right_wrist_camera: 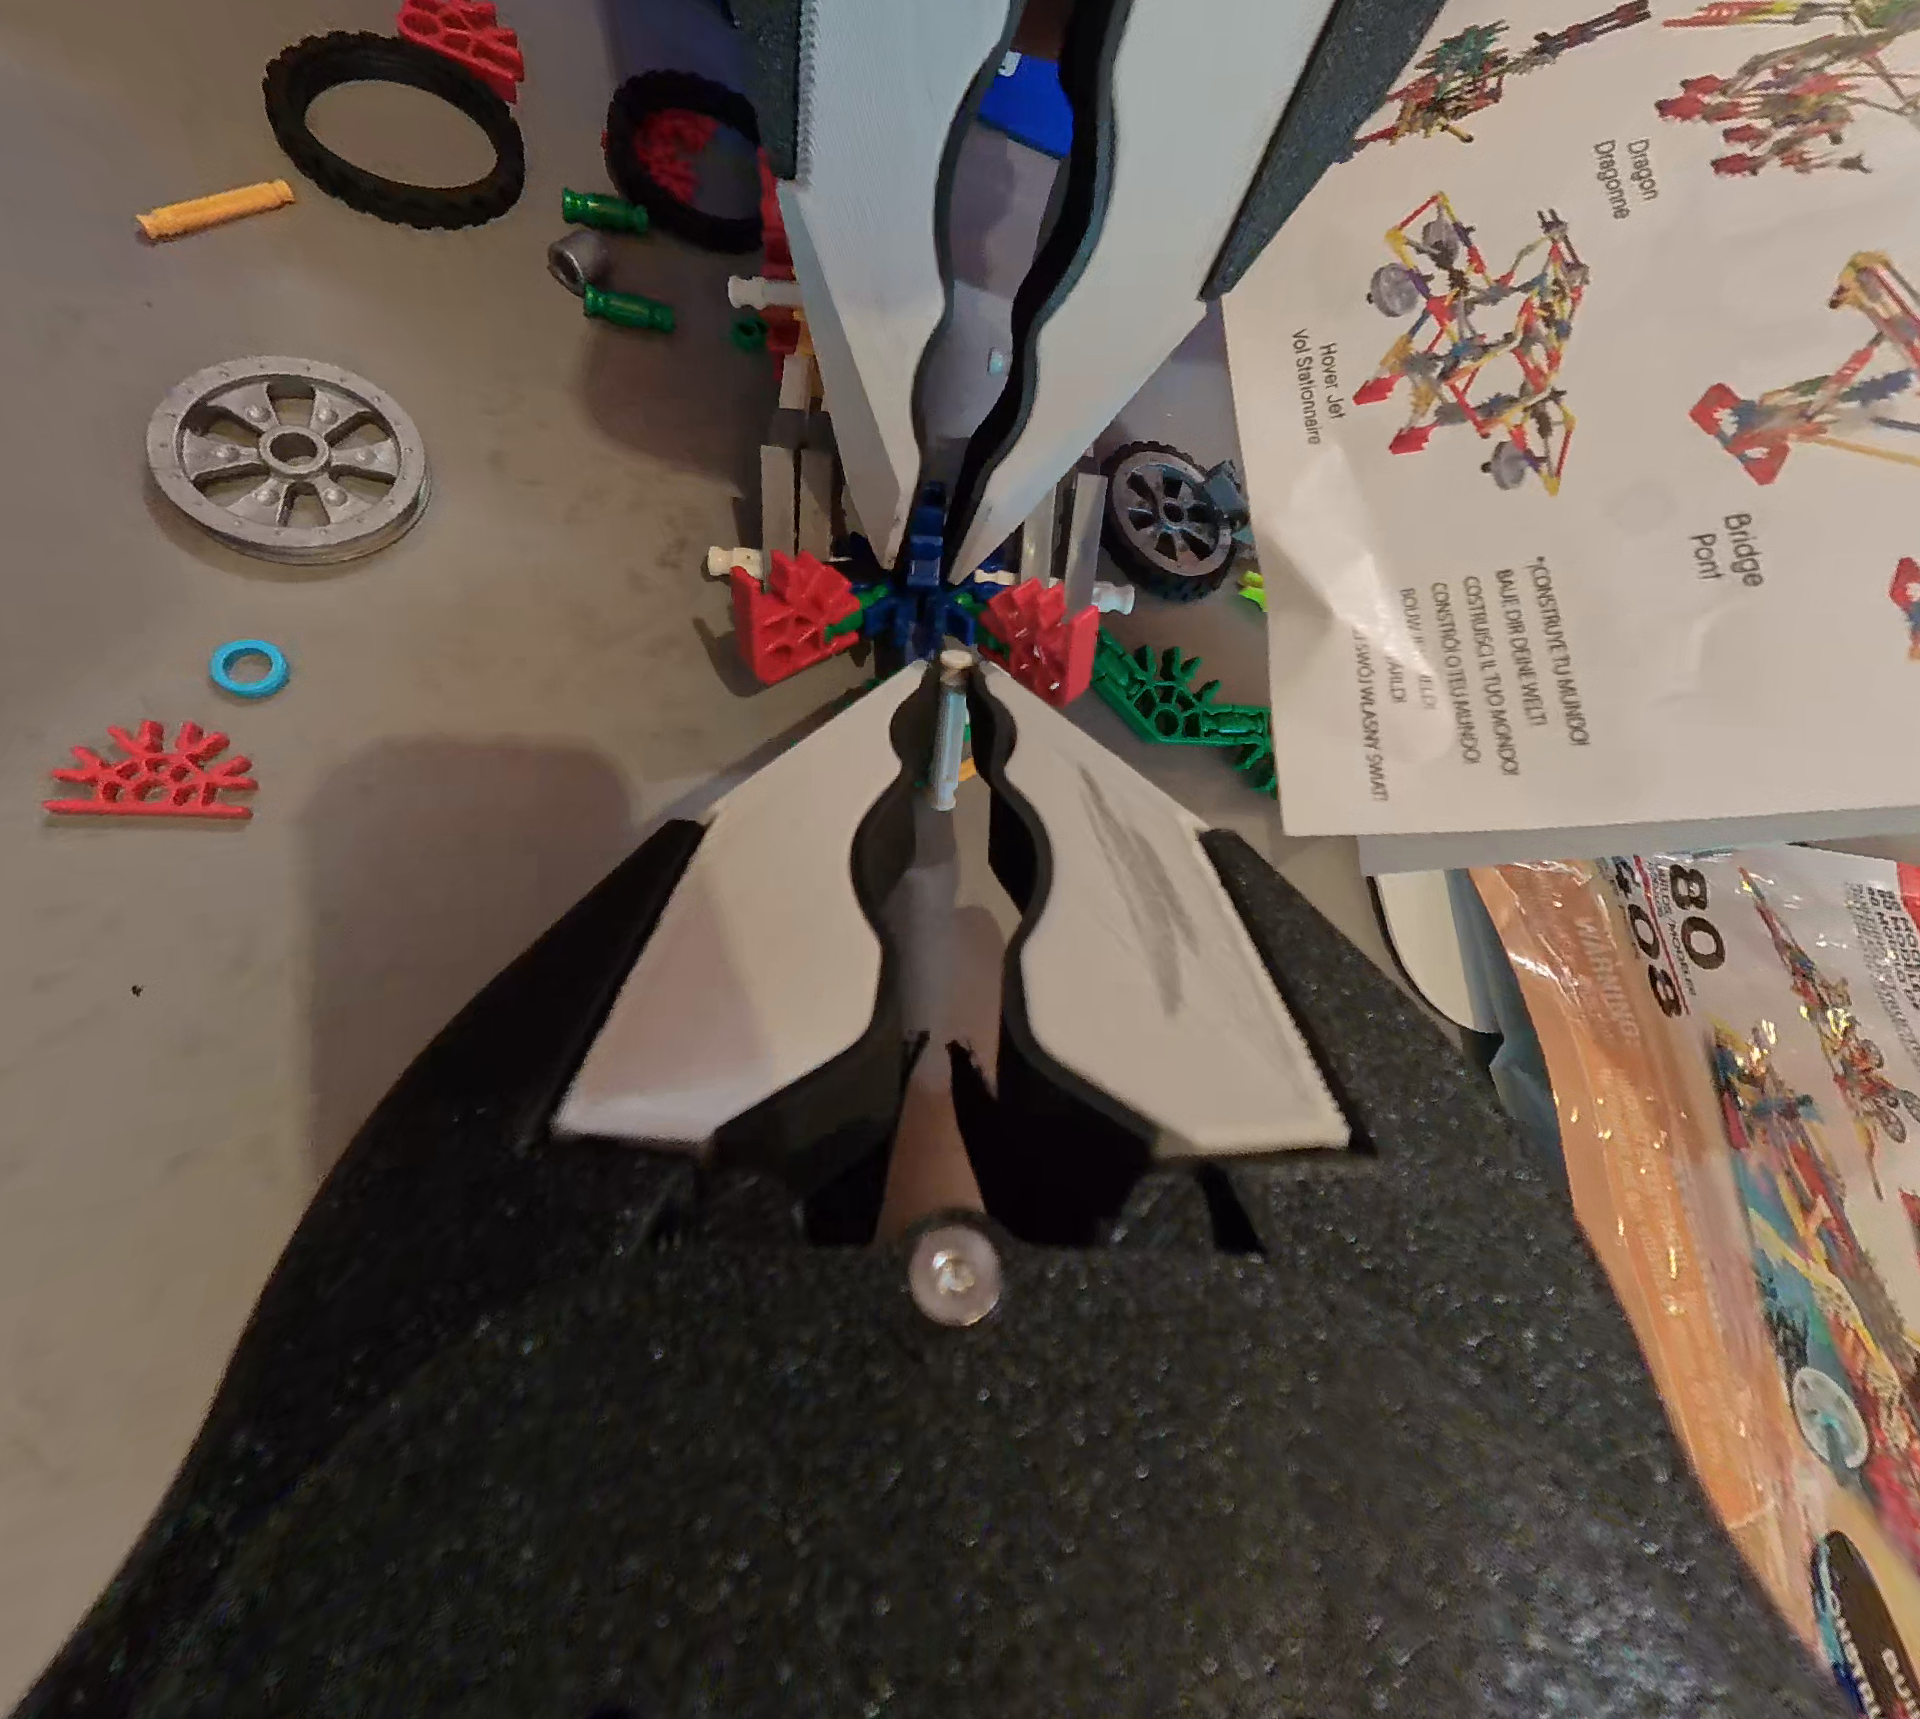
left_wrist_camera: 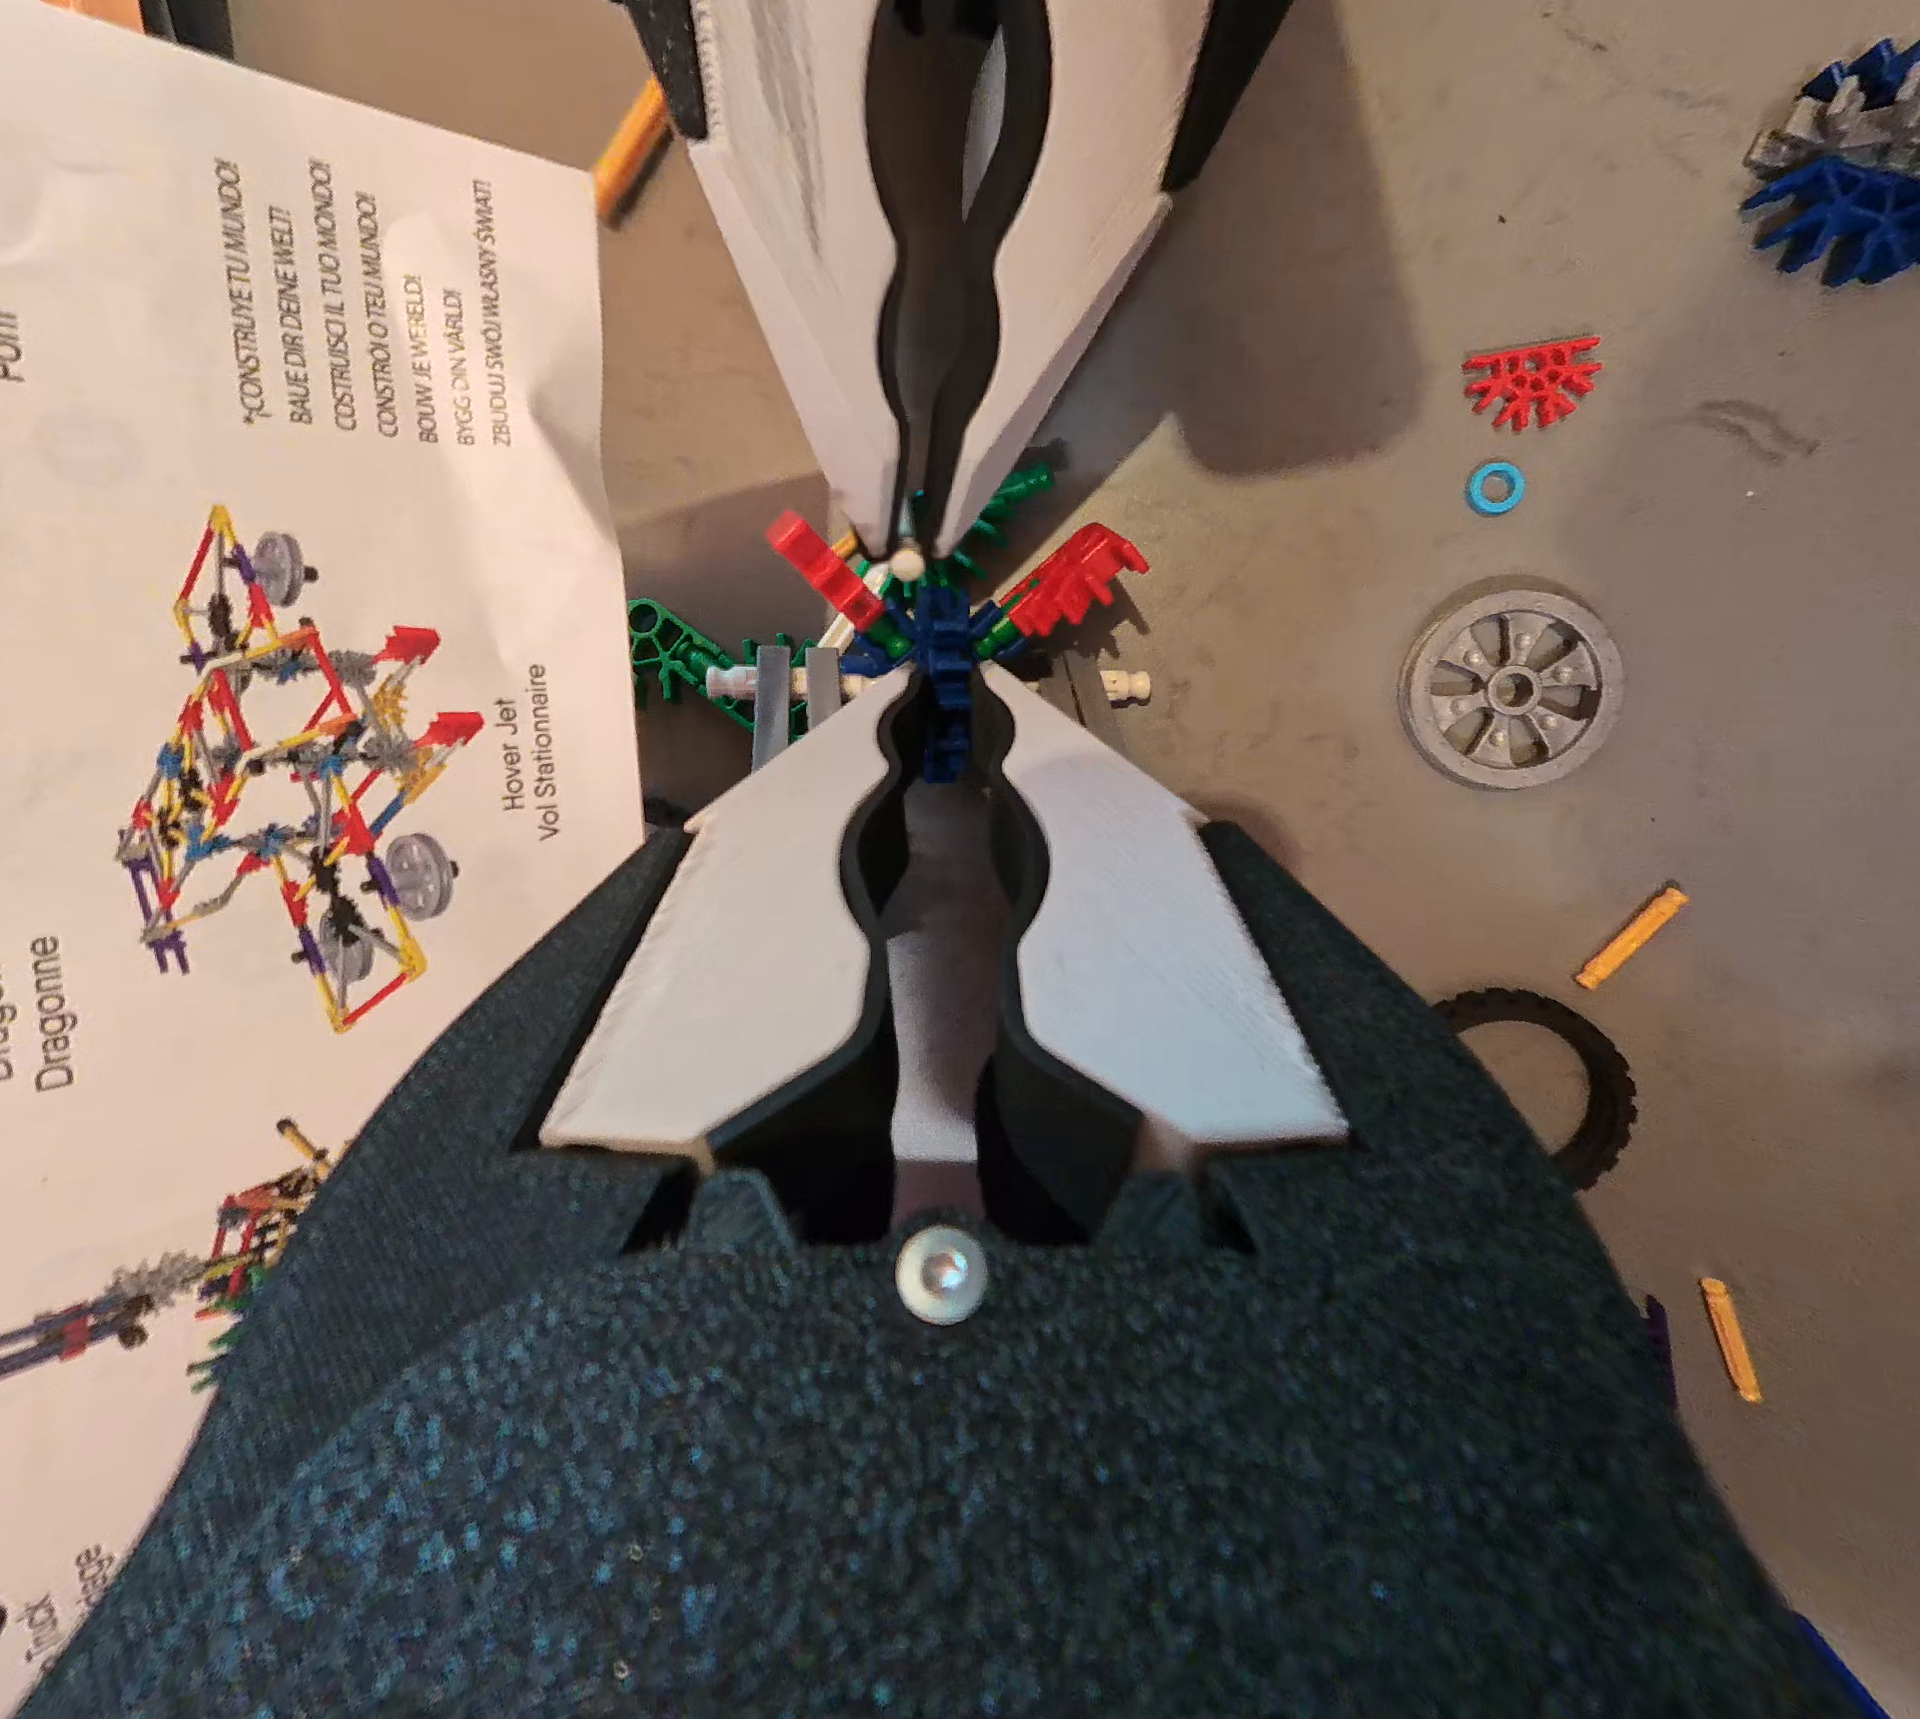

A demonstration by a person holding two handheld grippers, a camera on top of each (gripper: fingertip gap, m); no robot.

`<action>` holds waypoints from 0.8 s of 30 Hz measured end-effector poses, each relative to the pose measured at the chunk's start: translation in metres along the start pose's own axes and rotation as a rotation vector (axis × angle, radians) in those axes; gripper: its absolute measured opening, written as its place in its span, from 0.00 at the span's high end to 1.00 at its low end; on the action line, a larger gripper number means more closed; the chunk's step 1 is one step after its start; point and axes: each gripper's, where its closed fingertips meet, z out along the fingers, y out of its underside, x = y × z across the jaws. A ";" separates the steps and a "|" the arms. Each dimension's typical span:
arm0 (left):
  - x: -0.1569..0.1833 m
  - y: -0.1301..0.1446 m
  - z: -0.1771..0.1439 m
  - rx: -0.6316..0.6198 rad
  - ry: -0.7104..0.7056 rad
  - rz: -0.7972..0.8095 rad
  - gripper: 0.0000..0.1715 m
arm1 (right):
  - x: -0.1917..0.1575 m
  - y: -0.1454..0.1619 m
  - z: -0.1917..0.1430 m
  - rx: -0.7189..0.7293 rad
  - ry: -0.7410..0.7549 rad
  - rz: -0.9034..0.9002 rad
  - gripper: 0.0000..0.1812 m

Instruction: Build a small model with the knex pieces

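Observation:
A small build has a blue connector [left_wrist_camera: 943, 651] at its hub, with red connectors [left_wrist_camera: 1070, 589] on both sides and green rods between them. It sits low over the grey table [left_wrist_camera: 1351, 111]. My left gripper [left_wrist_camera: 940, 682] is shut on the blue connector. My right gripper [left_wrist_camera: 912, 542] comes in from the opposite side, tip to tip. In the right wrist view my right gripper [right_wrist_camera: 951, 677] is shut on a white rod [right_wrist_camera: 945, 739] whose end meets the blue connector [right_wrist_camera: 928, 573]. The left gripper [right_wrist_camera: 930, 542] pinches that connector from the far side.
A printed instruction sheet [left_wrist_camera: 312, 630] lies beside the build, with a bagged kit box [right_wrist_camera: 1766, 1254] near it. Loose on the table are a grey wheel hub [right_wrist_camera: 286, 459], black tyres [right_wrist_camera: 395, 131], a small tyred wheel [right_wrist_camera: 1174, 521], a blue ring [right_wrist_camera: 249, 667], red connectors [right_wrist_camera: 156, 770] and orange rods [left_wrist_camera: 1631, 937]. The grippers are tip to tip, or close to it.

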 end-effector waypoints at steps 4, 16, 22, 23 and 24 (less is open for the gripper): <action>0.000 0.000 0.000 -0.001 -0.002 -0.002 0.96 | -0.004 -0.001 0.001 -0.016 0.001 -0.024 0.98; -0.001 -0.003 0.002 -0.007 -0.014 0.001 0.96 | -0.005 -0.011 0.000 -0.051 0.025 -0.002 0.98; -0.001 -0.003 0.002 0.003 -0.014 -0.008 0.96 | -0.006 -0.011 0.001 -0.079 0.089 -0.113 0.99; -0.001 -0.003 0.002 0.004 -0.014 -0.010 0.96 | -0.006 -0.011 0.001 -0.086 0.108 -0.144 0.99; -0.001 -0.003 0.002 0.004 -0.014 -0.011 0.96 | -0.006 -0.011 0.002 -0.094 0.131 -0.183 0.99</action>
